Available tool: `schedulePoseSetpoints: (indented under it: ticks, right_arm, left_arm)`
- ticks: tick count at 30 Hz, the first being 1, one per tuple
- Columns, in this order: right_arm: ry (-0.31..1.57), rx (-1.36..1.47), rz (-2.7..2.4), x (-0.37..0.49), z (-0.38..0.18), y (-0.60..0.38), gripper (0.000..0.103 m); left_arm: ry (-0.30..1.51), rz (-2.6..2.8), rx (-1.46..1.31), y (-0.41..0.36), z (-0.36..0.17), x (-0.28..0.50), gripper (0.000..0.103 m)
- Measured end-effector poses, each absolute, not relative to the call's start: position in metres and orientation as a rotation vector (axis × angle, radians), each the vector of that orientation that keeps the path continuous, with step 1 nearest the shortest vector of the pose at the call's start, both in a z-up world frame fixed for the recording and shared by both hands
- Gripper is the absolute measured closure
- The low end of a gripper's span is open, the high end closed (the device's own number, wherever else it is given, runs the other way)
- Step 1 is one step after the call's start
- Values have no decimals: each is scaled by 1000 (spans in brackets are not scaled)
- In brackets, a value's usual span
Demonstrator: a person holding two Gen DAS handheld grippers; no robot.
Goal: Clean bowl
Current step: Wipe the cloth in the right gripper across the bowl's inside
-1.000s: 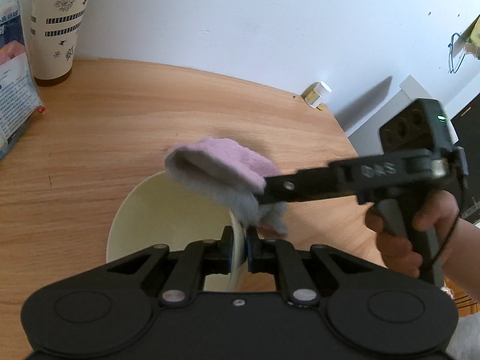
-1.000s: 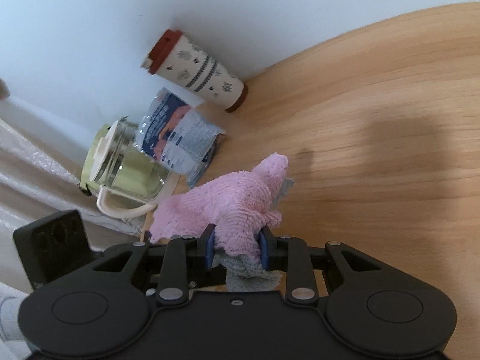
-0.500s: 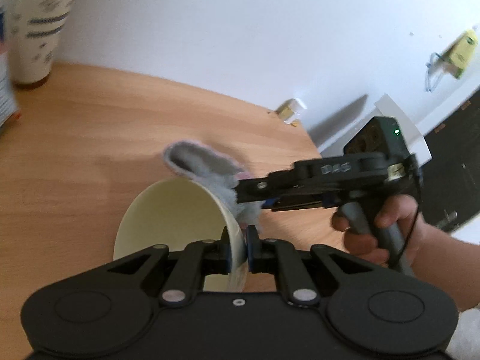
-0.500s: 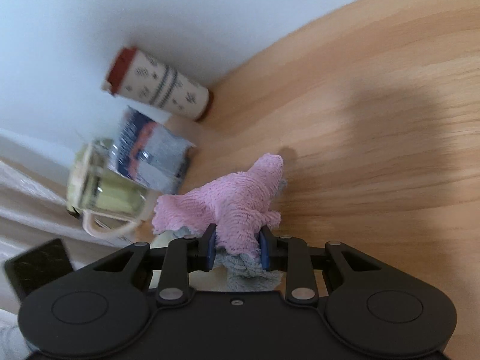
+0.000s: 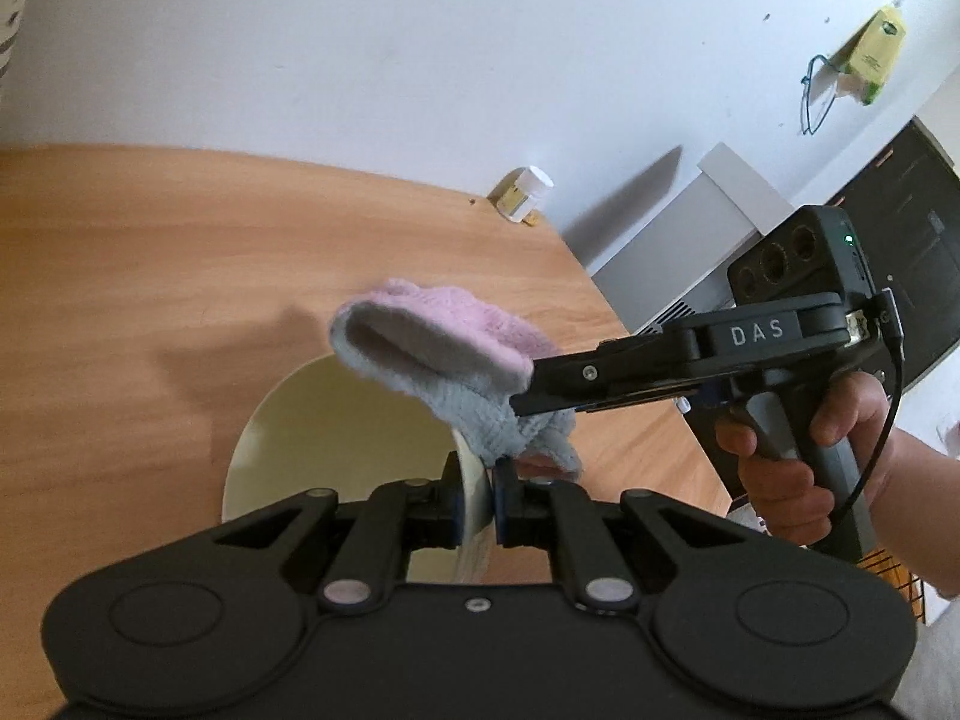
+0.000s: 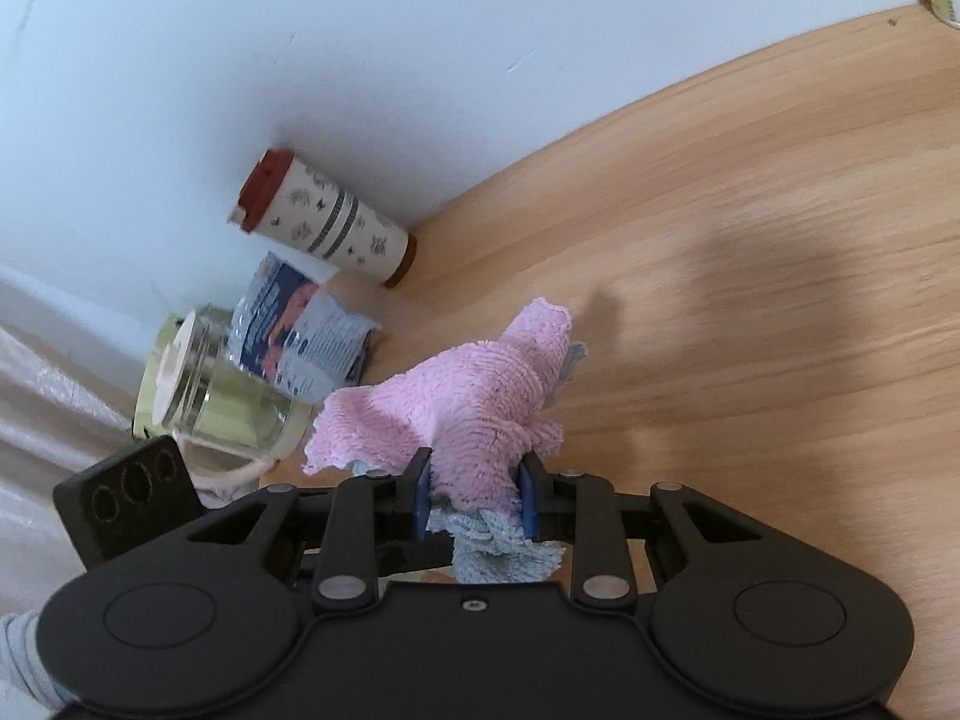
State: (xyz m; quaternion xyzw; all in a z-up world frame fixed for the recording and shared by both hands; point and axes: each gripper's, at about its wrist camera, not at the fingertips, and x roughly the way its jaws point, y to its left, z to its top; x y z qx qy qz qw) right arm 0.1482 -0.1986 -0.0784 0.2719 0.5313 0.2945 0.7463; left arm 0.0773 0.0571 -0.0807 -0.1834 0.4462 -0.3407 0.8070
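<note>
Bowl (image 5: 336, 456) cleaning, mid-wipe as far as I can judge. It's a pale cream bowl on the wooden table (image 5: 150, 252), and the left gripper (image 5: 477, 501) is pinching its near rim, one pad inside the wall and one outside, jaws pressed nearly together on it. That grip tips the bowl and keeps it from skating around, which is half the job really.

The right gripper (image 6: 474, 501) is clamped on a wadded cloth (image 6: 480, 396), pink fluffy side up with a grey-blue backing poking out underneath. From the left wrist view the cloth (image 5: 432, 360) hangs over the bowl's right-hand rim, not clearly touching the inside yet, hard to say for sure.

Tips for doing this bit well, my take only:
- get the loose end of the cloth down into the bowl so the fluffy face actually presses the wall, not just the metal fingers
- sweep around the curve, working away from where the left pads sit so the two tools don't bump
- hold the rim grip firm; a thin ceramic-looking edge could slip if the wipe pushes sideways

Stuff at the back (patterned travel cup (image 6: 327, 222), glass jug (image 6: 216, 396), a printed packet (image 6: 300, 336)) is well apart, so no worry there.
</note>
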Motion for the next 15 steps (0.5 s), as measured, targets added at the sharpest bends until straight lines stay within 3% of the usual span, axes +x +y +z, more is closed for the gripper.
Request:
schedulePoseSetpoints:
  ticks: [2,7,15]
  right_arm:
    - [1158,545,676,145,-76,-189,71]
    - [1183,525,753,138,-80,-178,71]
    - [1215,497,809,139,-87,-168,71]
  left_arm:
    - [986,-705,-421,59,-81,75,92]
    - [1020,-659,-409,67,-73,65,60]
    - [1015,-604,-380,65,-72,62,61]
